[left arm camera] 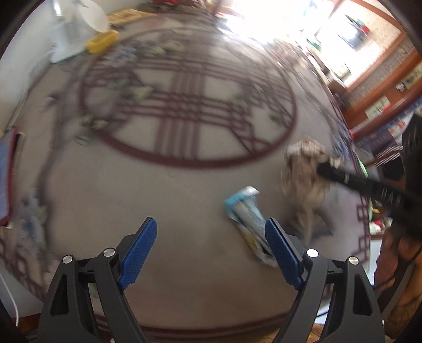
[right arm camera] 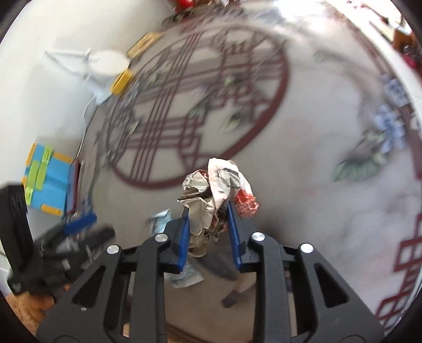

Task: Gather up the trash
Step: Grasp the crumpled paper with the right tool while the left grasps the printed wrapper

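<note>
1. Right gripper [right arm camera: 208, 227]: its blue pads are closed on a crumpled paper wad [right arm camera: 211, 190], printed grey, white and red. The wad stands between the jaws and bulges well above the fingertips.
2. Left gripper [left arm camera: 211, 237]: jaws spread wide, nothing between them. It hangs over the patterned rug [left arm camera: 158, 190].
3. Second item: a flattened blue-and-white wrapper [left arm camera: 246, 219] lies on the rug, just beside the left gripper's right-hand finger and partly hidden behind it. The left wrist view also shows the wad [left arm camera: 303, 168] near it, held at the tip of the other tool.
4. Handling, judged: the wad is light, soft and springy. It compresses under the pads and could shed loose folds; a grip across its dense middle appears soundest.
5. The wrapper looks thin, limp and probably slick. Lying flat, it offers little edge, so pinch a raised crease or its upturned end.
6. A white bin [left arm camera: 87, 15] stands at the rug's far edge.
</note>
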The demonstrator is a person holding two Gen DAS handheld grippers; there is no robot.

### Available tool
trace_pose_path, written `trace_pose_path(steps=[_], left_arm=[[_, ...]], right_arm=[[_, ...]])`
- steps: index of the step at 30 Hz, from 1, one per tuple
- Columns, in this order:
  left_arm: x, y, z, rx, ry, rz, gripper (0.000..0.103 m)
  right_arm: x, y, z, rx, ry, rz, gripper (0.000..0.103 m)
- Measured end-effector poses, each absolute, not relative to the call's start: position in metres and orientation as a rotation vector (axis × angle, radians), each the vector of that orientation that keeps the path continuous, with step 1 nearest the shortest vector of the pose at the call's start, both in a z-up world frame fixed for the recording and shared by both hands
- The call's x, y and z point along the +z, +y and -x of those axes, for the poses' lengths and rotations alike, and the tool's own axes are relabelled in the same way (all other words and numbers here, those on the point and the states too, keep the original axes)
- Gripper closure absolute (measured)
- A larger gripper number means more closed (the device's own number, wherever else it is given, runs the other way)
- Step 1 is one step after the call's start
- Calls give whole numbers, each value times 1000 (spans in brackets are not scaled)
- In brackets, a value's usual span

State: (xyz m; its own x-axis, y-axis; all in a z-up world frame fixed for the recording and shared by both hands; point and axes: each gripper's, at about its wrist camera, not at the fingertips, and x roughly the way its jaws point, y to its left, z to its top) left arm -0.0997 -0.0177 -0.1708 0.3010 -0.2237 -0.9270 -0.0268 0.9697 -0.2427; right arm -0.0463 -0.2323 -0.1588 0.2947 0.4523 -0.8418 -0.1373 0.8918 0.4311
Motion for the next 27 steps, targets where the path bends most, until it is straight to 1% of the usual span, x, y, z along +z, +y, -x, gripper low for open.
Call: trace_pose_path(steps=[5, 8, 11, 13, 15, 16, 18, 19, 20, 21, 22, 23, 24, 27], left_arm=[[-184, -43, 97, -207, 1316, 195, 23], [-187, -52, 96, -229, 1326, 191, 25], [-191, -59, 93, -239, 1348, 193, 38], [-196, -63, 91, -243, 1368, 195, 44], [-199, -63, 89, -248, 1379, 196, 53], [-200, -65, 88, -250, 1383, 195, 55], [-201, -68, 88, -258, 1387, 190, 67], [-202, -70, 87, -264, 1391, 186, 70], [-202, -71, 87, -266, 1394, 181, 75], [-202, -73, 86, -269, 1395, 175, 78], [-201, -74, 85, -272, 1391, 171, 79], [-200, -75, 83, -276, 1386, 168, 84], [-200, -75, 82, -275, 1380, 162, 86], [-196, -74, 74, -259, 1354, 149, 87]], right_arm=[[-146, -253, 50, 337, 1174, -305, 77], [-143, -261, 54, 315, 1167, -304, 76], [-142, -264, 56, 302, 1163, -304, 76], [-140, -268, 58, 297, 1158, -302, 75], [-137, -270, 60, 292, 1152, -296, 75], [-136, -271, 61, 290, 1148, -292, 75], [-134, -273, 62, 285, 1141, -285, 75], [-133, -274, 62, 284, 1138, -284, 75], [-132, -274, 62, 283, 1134, -283, 75], [-132, -274, 61, 282, 1133, -283, 75], [-132, -275, 61, 282, 1132, -282, 75], [-131, -275, 61, 282, 1130, -281, 75], [-130, -275, 60, 282, 1128, -278, 75], [-127, -274, 60, 282, 1118, -261, 75]])
